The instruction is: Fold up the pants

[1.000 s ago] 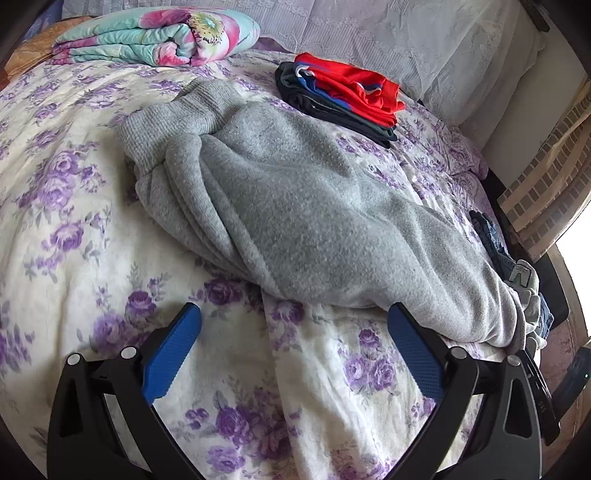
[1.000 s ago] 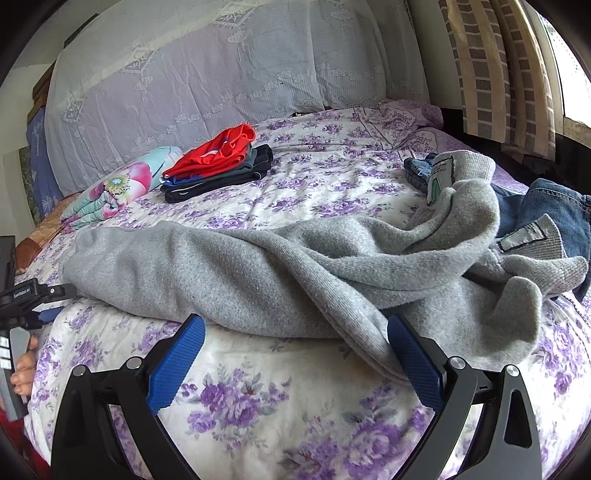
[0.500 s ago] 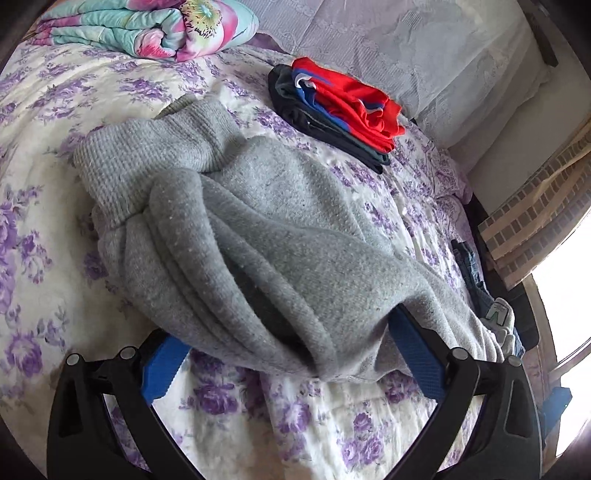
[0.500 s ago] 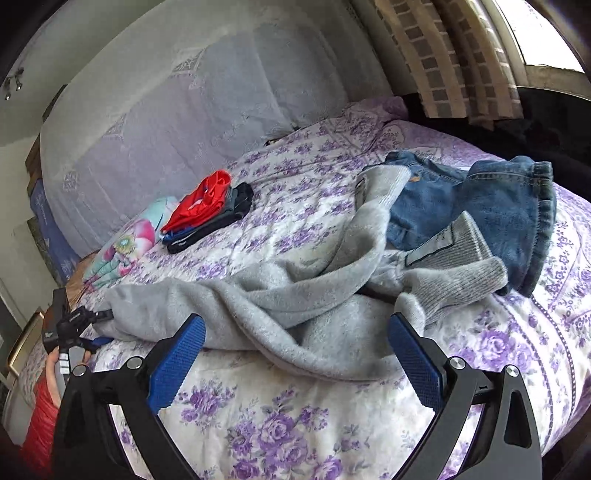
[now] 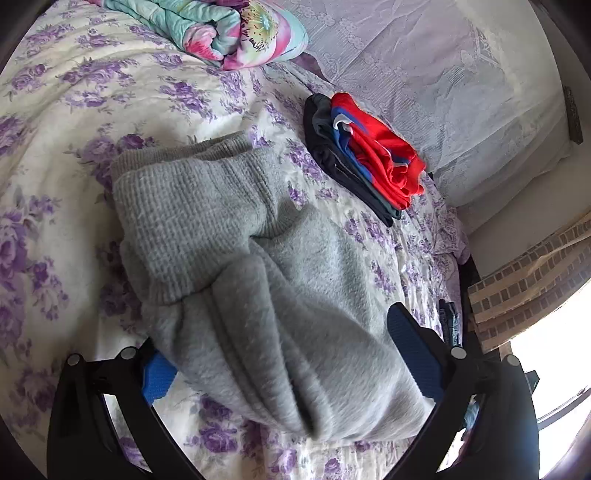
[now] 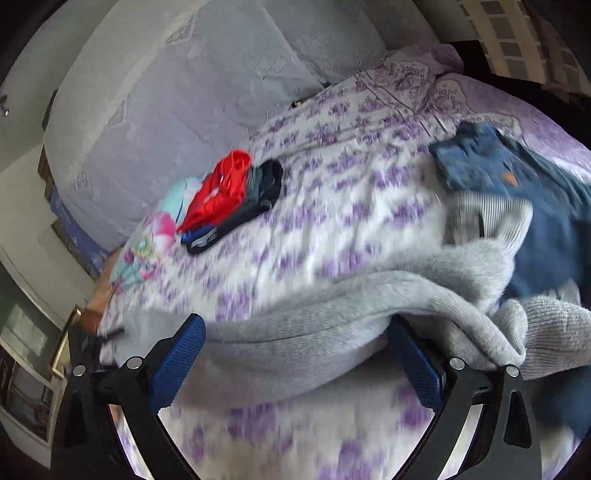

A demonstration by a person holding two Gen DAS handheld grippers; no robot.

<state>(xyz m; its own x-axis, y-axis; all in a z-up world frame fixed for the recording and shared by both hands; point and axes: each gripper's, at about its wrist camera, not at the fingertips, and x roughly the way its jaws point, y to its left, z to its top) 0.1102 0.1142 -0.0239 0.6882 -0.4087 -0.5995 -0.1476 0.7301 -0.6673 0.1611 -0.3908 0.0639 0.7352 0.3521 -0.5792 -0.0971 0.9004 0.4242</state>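
Spreading wide over the bed (image 5: pixel 74 122), the grey pants (image 5: pixel 258 295) are seen lying on the floral purple cover, ribbed waistband end towards the left hand-held gripper's view. The left hand-held gripper (image 5: pixel 291 354) is held with its jaws set wide apart, and bunched grey fleece is draped between the blue pads (image 5: pixel 413 354); nothing is pinched, though the left pad is partly covered by cloth. From the right wrist view, blurred by motion, the right hand-held gripper (image 6: pixel 295 362) is likewise shown spread wide, with a fold of the grey pants (image 6: pixel 314 332) lying across the gap between its pads and a ribbed cuff (image 6: pixel 554 332) hanging over the right finger; no grip on the cloth can be made out. Blue jeans (image 6: pixel 535 206) are seen just beyond the grey fabric, touching it. A folded stack of clothes topped in red (image 5: pixel 373 158) is set further up the bed, well apart from the pants, with a rolled floral blanket (image 5: pixel 229 29) near the white headboard cover (image 5: pixel 443 74)
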